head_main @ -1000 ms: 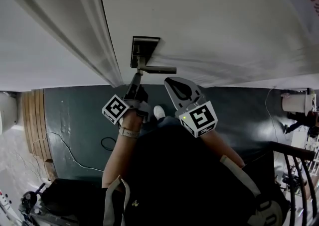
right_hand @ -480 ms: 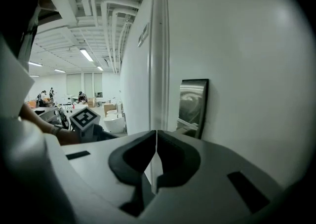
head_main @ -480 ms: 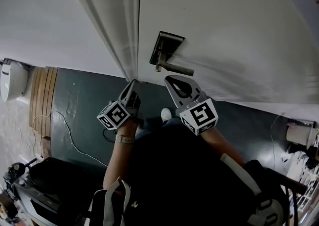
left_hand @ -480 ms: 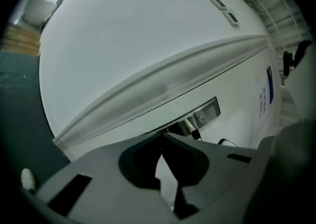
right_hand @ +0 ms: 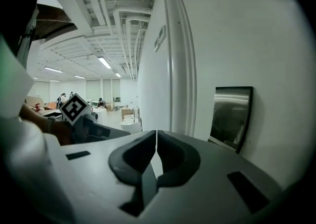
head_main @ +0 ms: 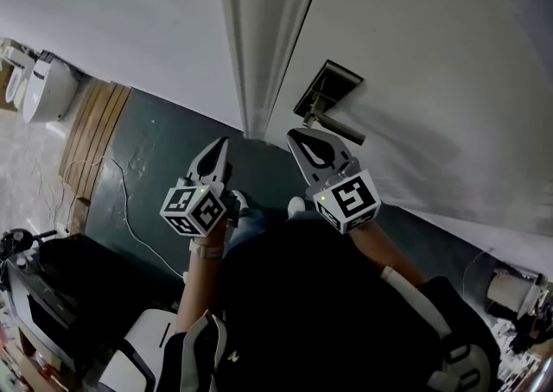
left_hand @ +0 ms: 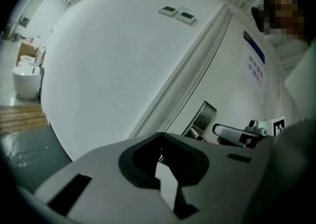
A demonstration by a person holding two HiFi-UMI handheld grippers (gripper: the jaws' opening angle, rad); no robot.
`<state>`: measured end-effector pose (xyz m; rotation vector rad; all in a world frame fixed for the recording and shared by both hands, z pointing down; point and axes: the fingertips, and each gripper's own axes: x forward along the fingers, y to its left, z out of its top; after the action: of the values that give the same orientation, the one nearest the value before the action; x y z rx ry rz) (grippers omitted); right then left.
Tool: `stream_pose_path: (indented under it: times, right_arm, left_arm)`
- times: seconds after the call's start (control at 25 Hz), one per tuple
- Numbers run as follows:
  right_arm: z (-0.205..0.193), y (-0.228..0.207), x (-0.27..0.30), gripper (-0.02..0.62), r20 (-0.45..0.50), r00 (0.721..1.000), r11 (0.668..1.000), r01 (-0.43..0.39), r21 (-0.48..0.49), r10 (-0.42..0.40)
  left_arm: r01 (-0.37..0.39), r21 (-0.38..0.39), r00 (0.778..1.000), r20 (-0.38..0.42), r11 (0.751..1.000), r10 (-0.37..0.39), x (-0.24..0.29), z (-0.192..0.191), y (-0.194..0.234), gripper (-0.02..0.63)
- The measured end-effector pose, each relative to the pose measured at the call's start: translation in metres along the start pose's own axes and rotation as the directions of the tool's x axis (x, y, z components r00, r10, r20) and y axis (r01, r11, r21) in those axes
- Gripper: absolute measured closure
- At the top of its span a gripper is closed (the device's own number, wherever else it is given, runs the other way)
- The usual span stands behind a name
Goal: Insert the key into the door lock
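The metal lock plate (head_main: 328, 88) with its lever handle (head_main: 342, 129) sits on the white door (head_main: 432, 53). It also shows in the left gripper view as the lock plate (left_hand: 200, 117) and in the right gripper view as the lock plate (right_hand: 231, 114). My left gripper (head_main: 223, 142) is shut, below and left of the lock, near the foot of the door frame (head_main: 255, 53). My right gripper (head_main: 294, 134) is shut too, just below the lever's base. In their own views the left gripper (left_hand: 160, 134) and right gripper (right_hand: 156, 132) have jaws that meet. No key shows in any view.
Dark green floor (head_main: 147, 166) lies below the door, with wooden boards (head_main: 91, 135) and a thin cable (head_main: 117, 200) at left. White fixtures (head_main: 39, 84) stand at far left. A black case (head_main: 52, 295) and a white seat (head_main: 138, 351) are near my feet.
My left gripper has drawn back down and left from just under the lock's handle. The head view has swung, so the door now slants. The right gripper has barely moved.
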<state>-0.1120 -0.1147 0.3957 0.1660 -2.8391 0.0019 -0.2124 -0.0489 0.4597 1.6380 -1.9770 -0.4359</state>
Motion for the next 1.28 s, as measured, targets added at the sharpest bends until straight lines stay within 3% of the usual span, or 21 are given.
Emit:
stream_pose_path:
  times: [0.24, 0.56, 1.08, 1.28]
  right_arm:
    - [0.012, 0.019, 0.010, 0.578, 0.028, 0.996, 0.996, -0.082, -0.024, 0.083]
    - [0.020, 0.039, 0.017, 0.578, 0.048, 0.984, 0.984, -0.169, -0.049, 0.171]
    - [0.029, 0.068, 0.010, 0.578, 0.067, 0.963, 0.959, -0.249, -0.134, 0.260]
    - [0.027, 0.065, 0.008, 0.578, 0.062, 0.965, 0.960, -0.246, -0.131, 0.256]
  left_arm:
    - [-0.124, 0.216, 0.992, 0.045, 0.968, 0.117, -0.039, 0.025, -0.003, 0.597]
    - [-0.247, 0.381, 0.969, 0.105, 0.891, 0.223, -0.074, 0.045, -0.005, 0.597]
    - [-0.260, 0.429, 0.964, 0.163, 0.865, 0.209, -0.098, 0.050, -0.020, 0.597]
    - [-0.241, 0.416, 0.969, 0.156, 0.877, 0.193, -0.097, 0.050, -0.028, 0.597]
